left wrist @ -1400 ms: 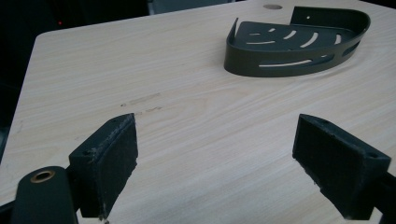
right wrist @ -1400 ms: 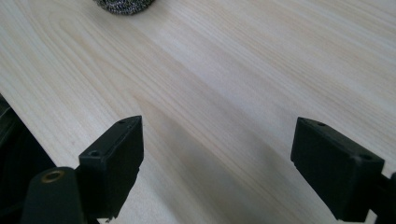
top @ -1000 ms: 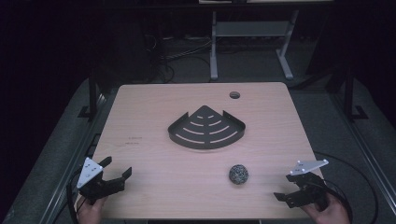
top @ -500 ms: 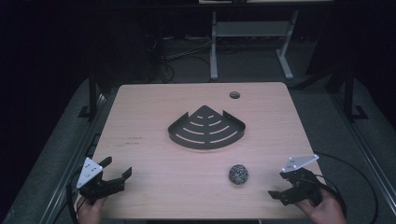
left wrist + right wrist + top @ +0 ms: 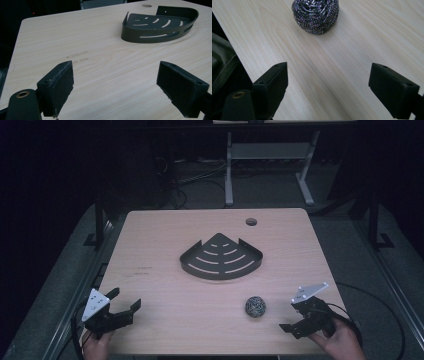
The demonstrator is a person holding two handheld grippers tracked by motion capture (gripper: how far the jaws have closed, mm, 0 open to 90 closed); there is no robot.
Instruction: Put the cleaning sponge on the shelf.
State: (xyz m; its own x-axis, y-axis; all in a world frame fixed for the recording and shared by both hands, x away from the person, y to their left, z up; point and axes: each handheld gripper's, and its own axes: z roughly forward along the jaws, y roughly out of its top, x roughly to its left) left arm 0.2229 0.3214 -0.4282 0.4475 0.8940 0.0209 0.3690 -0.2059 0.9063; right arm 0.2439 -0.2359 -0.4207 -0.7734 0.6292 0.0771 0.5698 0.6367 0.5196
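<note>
A dark metal corner basket (image 5: 221,266) with slotted floor lies at the table's middle; in the left gripper view the basket (image 5: 155,31) sits far ahead to the right. A steel wool scourer (image 5: 255,306) rests on the wood near the front right. My right gripper (image 5: 291,317) is open just right of it, jaws pointing left at it; in the right gripper view the scourer (image 5: 315,15) lies ahead of the open gripper (image 5: 328,87), apart from it. My left gripper (image 5: 126,299) stands open at the front left corner with nothing between its jaws (image 5: 117,87).
The wooden table (image 5: 165,235) has a round cable hole (image 5: 251,222) at the back right. Its front edge runs close under both hands. A white desk frame (image 5: 270,155) and cables lie on the dark floor behind.
My right gripper has moved left along the front edge toward the scourer and turned its jaws to it. The left gripper has stayed put.
</note>
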